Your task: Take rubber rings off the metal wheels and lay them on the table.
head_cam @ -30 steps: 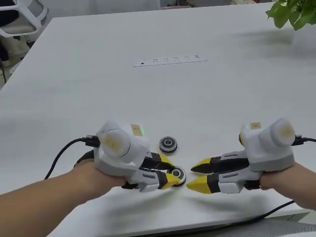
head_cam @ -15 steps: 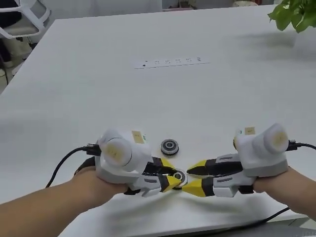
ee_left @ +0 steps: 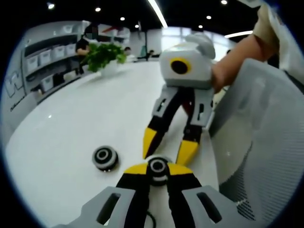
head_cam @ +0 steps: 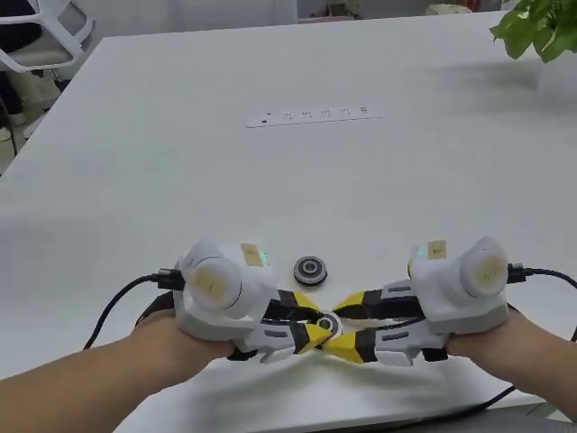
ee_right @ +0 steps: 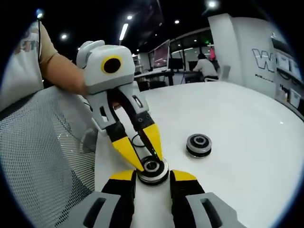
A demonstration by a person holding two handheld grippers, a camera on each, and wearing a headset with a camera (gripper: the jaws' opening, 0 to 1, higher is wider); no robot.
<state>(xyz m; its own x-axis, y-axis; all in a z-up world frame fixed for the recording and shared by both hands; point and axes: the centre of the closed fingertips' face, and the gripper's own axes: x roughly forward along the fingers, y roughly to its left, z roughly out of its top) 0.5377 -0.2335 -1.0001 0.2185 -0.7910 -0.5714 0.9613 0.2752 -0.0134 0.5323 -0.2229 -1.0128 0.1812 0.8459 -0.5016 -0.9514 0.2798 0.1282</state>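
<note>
Head view: near the near edge of the bench [head_cam: 180, 135], left tongs [head_cam: 314, 323] and right tongs [head_cam: 339, 325] meet at 1 wheel [head_cam: 325, 323]; a 2nd wheel [head_cam: 310, 268] lies just beyond.

Left gripper view: left tongs clamp the wheel.

Right gripper view: right tongs stand open, flanking it.

Step, I judge: stripping the 1st ring [ee_right: 153, 180]. Next, right tongs must pinch the rubber alone and peel it off.

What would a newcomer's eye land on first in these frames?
Two yellow-tipped tools meet nose to nose near the table's front edge. The left hand-held gripper is clamped on a small metal wheel, and the right hand-held gripper has its jaws spread to either side of the same wheel. A second wheel lies alone on the white table just beyond them.
</note>
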